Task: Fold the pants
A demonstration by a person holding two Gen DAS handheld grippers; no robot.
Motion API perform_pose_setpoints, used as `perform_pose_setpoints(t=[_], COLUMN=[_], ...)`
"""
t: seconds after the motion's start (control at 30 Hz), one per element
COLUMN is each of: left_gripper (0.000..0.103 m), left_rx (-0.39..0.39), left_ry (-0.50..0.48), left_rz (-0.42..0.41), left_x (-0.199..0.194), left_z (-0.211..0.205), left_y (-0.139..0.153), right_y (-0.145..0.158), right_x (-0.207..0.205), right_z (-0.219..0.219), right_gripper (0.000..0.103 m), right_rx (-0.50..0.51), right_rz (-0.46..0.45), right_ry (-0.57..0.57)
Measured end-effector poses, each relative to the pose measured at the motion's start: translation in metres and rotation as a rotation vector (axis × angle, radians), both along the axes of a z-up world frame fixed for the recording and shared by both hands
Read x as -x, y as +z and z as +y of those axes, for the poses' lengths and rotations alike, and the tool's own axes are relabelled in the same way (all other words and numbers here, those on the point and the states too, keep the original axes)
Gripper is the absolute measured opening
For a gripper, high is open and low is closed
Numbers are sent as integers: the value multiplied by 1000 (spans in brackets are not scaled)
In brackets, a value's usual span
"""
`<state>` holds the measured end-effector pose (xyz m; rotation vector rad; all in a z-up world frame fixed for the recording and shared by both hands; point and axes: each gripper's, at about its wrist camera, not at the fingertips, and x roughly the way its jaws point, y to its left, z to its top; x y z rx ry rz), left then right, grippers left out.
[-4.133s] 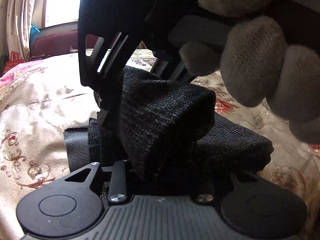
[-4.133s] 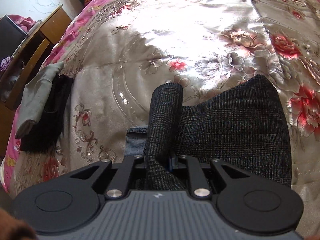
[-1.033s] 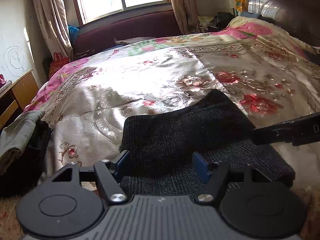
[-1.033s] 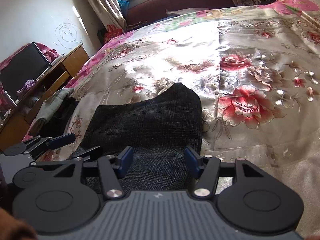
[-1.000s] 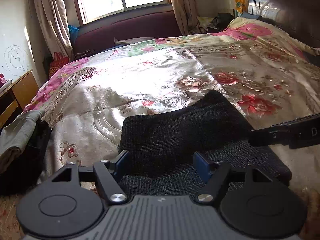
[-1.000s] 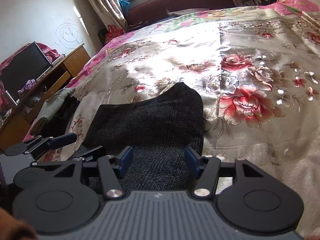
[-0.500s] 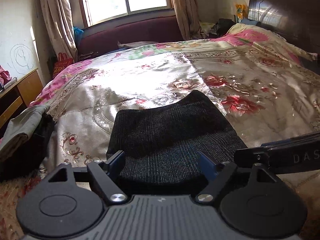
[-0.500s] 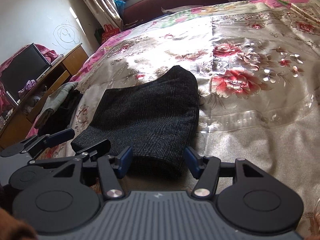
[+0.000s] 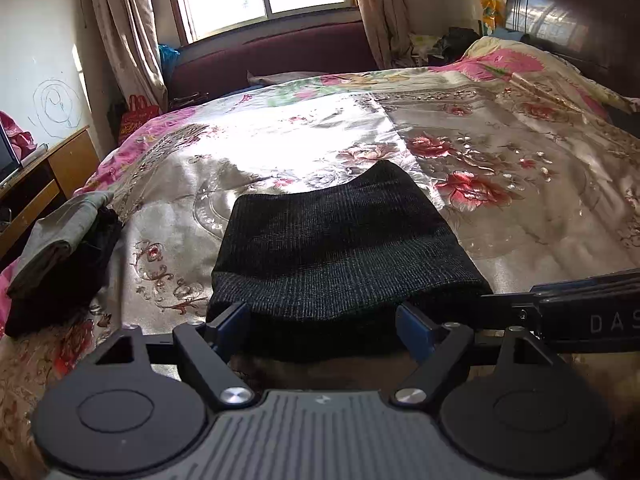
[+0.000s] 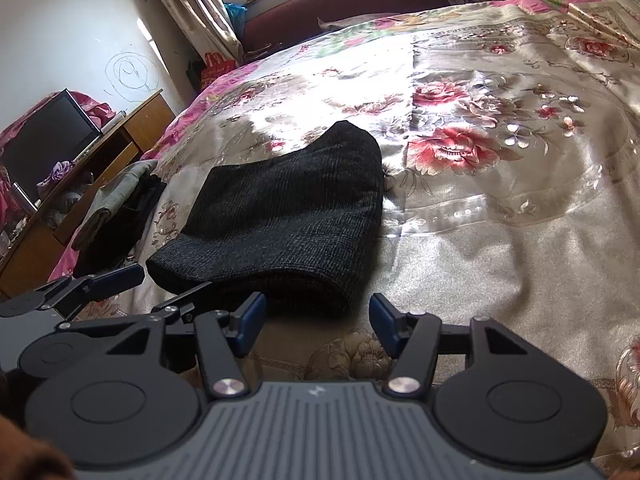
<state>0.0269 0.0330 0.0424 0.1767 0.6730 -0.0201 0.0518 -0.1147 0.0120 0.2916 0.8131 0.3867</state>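
The dark grey pants [image 9: 332, 248] lie folded into a compact stack on the floral bedspread [image 9: 312, 140], near its front edge. My left gripper [image 9: 322, 330] is open and empty, just short of the stack's near edge. My right gripper [image 10: 316, 322] is open and empty, in front of the stack's right corner; the pants show in its view [image 10: 288, 208]. The left gripper's fingers [image 10: 112, 278] show at the left of the right wrist view. The right gripper's body [image 9: 580, 316] shows at the right of the left wrist view.
A pile of grey and black clothes [image 9: 60, 264] hangs over the bed's left edge. A wooden desk [image 10: 120, 136] with a dark screen [image 10: 48, 136] stands to the left. A maroon sofa [image 9: 272, 56] and a window are behind the bed; a dark headboard [image 9: 572, 20] is at the right.
Both grippers let go of the pants earlier and have drawn back and risen from the folded stack. The stack lies still on the bed.
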Motion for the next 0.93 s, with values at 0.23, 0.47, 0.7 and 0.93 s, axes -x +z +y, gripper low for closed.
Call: perform_pose_setpoints(t=[0.23, 0.47, 0.7, 0.93], left_gripper=[92, 92, 92, 93], left_rx=[15, 18, -2, -8], left_ry=[10, 14, 18, 23], left_rz=[5, 21, 11, 7], left_x=[3, 5, 8, 8], left_z=[1, 0, -4, -3], left_y=[-1, -6, -10, -9], right_y=[0, -5, -10, -10], right_x=[4, 7, 8, 8], right_z=[1, -2, -3, -3], right_gripper=[59, 59, 59, 59], right_rx=[-3, -6, -9, -15], right_rz=[-3, 9, 21, 24], right_ry=[6, 5, 6, 7])
